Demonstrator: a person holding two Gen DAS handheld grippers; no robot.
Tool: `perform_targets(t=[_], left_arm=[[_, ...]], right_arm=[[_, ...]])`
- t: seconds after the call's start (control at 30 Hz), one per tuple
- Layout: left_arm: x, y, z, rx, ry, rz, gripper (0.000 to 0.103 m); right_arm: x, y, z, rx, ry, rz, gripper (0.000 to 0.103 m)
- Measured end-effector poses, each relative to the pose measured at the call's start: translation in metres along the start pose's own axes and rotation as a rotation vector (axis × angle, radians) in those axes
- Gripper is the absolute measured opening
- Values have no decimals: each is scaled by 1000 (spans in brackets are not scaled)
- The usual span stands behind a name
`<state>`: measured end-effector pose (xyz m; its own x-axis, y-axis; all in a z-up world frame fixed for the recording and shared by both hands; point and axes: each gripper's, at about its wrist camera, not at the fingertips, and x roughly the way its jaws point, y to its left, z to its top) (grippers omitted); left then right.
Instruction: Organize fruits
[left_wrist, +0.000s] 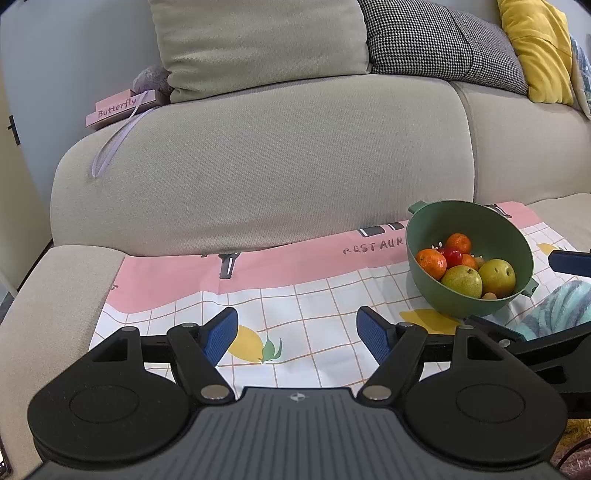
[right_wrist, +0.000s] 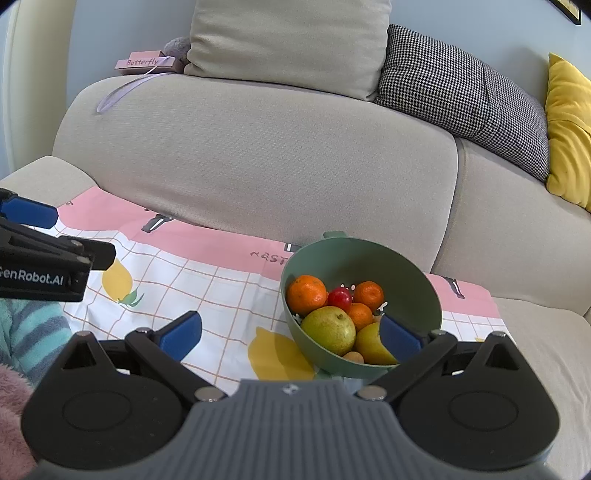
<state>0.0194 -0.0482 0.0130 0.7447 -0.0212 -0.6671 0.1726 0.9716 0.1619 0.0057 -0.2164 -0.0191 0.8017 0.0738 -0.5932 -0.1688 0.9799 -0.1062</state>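
Observation:
A green bowl (left_wrist: 491, 225) (right_wrist: 406, 273) stands on a printed cloth (left_wrist: 295, 295) (right_wrist: 207, 280) spread over the sofa seat. It holds oranges (right_wrist: 306, 293), a small red fruit (right_wrist: 340, 298), two yellow-green pears (right_wrist: 328, 329) (left_wrist: 461, 280) and a small brown fruit (right_wrist: 353, 357). My left gripper (left_wrist: 297, 334) is open over bare cloth, left of the bowl, with nothing between its blue pads. My right gripper (right_wrist: 291, 334) is open wide just in front of the bowl, its right pad (right_wrist: 400, 338) at the near rim beside a pear.
The beige sofa backrest (left_wrist: 258, 166) rises right behind the cloth, with cushions on top: beige, houndstooth (right_wrist: 461, 88) and yellow (right_wrist: 569, 129). A pink "Butterfly" box (left_wrist: 118, 109) sits on the backrest at left. A striped fuzzy sleeve (right_wrist: 33, 328) shows at lower left.

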Motion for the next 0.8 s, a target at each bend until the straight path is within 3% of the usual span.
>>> perform_targets(t=[0.8], left_arm=[[-6, -4, 0, -4, -18, -10, 86]], right_arm=[[2, 2, -1, 19, 27, -8, 99]])
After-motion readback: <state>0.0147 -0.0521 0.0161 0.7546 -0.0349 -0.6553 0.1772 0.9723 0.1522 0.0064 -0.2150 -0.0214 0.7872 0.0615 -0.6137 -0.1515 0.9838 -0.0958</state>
